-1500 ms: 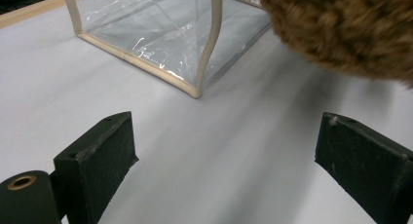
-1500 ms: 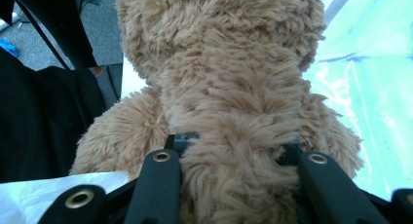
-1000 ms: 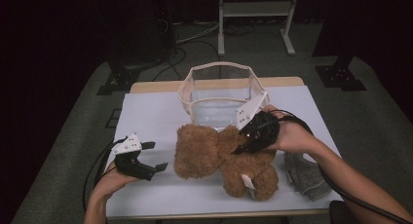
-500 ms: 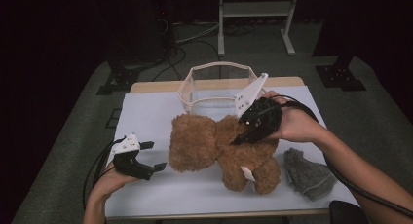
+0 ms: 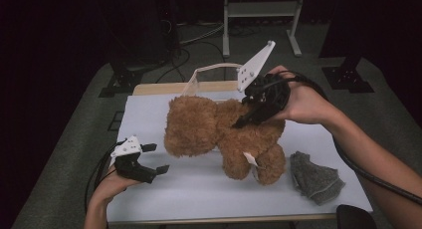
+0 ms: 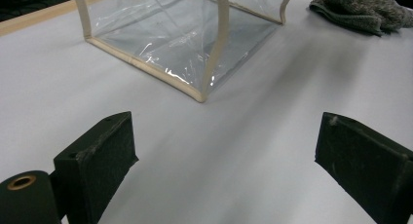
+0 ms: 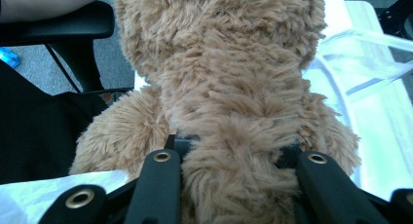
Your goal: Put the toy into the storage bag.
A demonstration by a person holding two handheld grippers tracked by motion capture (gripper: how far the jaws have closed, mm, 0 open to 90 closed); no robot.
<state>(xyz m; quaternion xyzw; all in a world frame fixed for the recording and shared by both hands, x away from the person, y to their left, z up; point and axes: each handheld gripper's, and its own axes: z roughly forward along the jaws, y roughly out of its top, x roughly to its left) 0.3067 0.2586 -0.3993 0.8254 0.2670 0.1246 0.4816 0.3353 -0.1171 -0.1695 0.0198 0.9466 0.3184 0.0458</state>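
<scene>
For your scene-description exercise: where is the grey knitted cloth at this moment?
In the high view the grey knitted cloth lies flat on the white table near its right front corner, just right of the teddy bear that the right gripper holds.

- The worktop point(image 5: 189, 194) was a pale, matte sheet over a wooden board, whose bare edge showed along the far side.
- A clear plastic bag point(image 6: 180, 36) with cream trim stood open on the far part of the worktop (its walls creased and glinting).
- A grey knitted cloth point(image 5: 314, 176) lay crumpled near the front right corner, well apart from the bag.
- The left claw point(image 5: 152, 159) sat low over the front left part; whether it touched the surface could not be told.
</scene>
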